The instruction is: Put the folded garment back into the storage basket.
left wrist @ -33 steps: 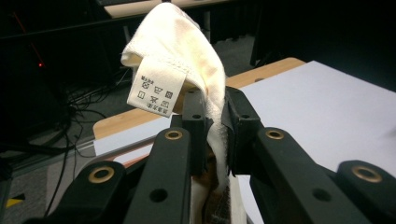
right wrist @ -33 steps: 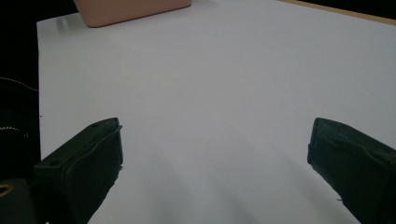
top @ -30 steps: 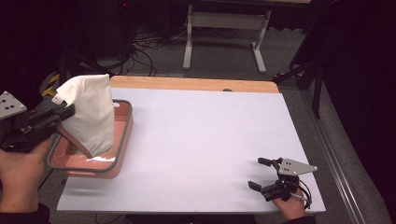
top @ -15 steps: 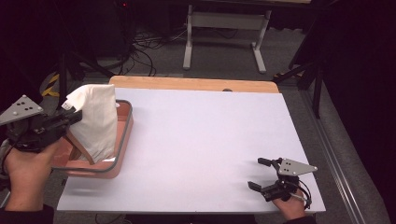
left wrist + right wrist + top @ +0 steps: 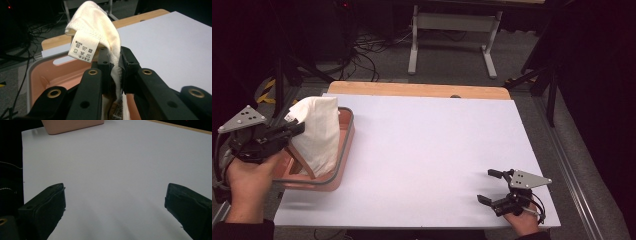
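A cream-white cloth (image 5: 318, 132) hangs over the pink tub (image 5: 343, 156) at the table's left edge, its lower end inside the tub. My left gripper (image 5: 298, 129) is shut on the cloth's upper edge. In the left gripper view the cloth (image 5: 96, 23) is pinched between the jaws, and a white care label (image 5: 83, 48) dangles from it above the tub (image 5: 53, 72). My right gripper (image 5: 491, 186) rests low over the white table top near the front right corner, open with nothing between its jaws (image 5: 115, 202).
The white table top (image 5: 432, 150) spreads between the tub and the right gripper, with a wooden strip (image 5: 412, 90) along its far edge. A metal stand (image 5: 452, 30) and cables lie on the dark floor beyond. The tub's side (image 5: 72, 126) appears at the top of the right gripper view.
My left gripper has moved down and toward the left edge, lowering the cloth deeper into the tub. The right gripper has stayed where it was.
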Available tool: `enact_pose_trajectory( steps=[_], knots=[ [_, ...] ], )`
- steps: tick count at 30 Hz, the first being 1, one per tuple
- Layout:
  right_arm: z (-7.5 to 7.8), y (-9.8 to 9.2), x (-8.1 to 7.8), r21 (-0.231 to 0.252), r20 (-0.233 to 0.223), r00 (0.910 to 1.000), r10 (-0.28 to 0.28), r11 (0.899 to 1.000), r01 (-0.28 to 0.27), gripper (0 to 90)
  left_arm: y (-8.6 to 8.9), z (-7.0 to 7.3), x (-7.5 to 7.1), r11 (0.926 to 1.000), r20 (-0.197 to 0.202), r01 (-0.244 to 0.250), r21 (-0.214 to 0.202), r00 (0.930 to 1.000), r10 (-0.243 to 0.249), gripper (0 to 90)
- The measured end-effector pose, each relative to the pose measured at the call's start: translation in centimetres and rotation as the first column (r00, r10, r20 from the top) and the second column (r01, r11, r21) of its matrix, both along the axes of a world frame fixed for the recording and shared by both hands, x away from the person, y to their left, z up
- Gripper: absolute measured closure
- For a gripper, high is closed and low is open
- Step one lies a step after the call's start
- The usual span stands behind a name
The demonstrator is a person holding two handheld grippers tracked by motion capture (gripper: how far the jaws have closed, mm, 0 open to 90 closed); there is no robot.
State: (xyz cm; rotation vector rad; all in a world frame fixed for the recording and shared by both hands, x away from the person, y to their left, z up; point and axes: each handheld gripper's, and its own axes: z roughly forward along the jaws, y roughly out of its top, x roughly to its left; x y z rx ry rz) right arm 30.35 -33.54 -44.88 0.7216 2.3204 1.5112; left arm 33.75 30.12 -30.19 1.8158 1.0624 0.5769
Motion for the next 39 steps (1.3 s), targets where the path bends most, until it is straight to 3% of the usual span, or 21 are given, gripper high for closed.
enact_pose_trajectory(
  steps=[13, 23, 31, 39],
  knots=[
    [0.0, 0.0, 0.0, -0.001, 0.001, 1.0000, 0.001, 1.000, -0.001, 3.9, 0.3, -1.6, 0.8, 0.9999, -0.071, 0.007, -0.009, 0.9974, -0.008, 81.0],
    [0.0, 0.0, 0.0, -0.001, 0.000, 1.0000, 0.001, 1.000, -0.001, 3.9, -0.1, -2.5, 1.5, 0.9995, -0.125, 0.031, -0.002, 0.9916, -0.031, 80.8],
    [0.0, 0.0, 0.1, -0.001, -0.001, 1.0000, 0.003, 1.000, -0.003, 3.9, -0.3, -3.3, 2.2, 0.9998, -0.139, 0.017, 0.005, 0.9902, -0.016, 80.5],
    [-0.1, 0.0, 0.1, -0.001, -0.002, 1.0000, 0.003, 1.000, -0.003, 3.9, -0.4, -4.2, 3.6, 0.9997, -0.175, -0.001, 0.026, 0.9845, 0.006, 80.2]
  ],
)
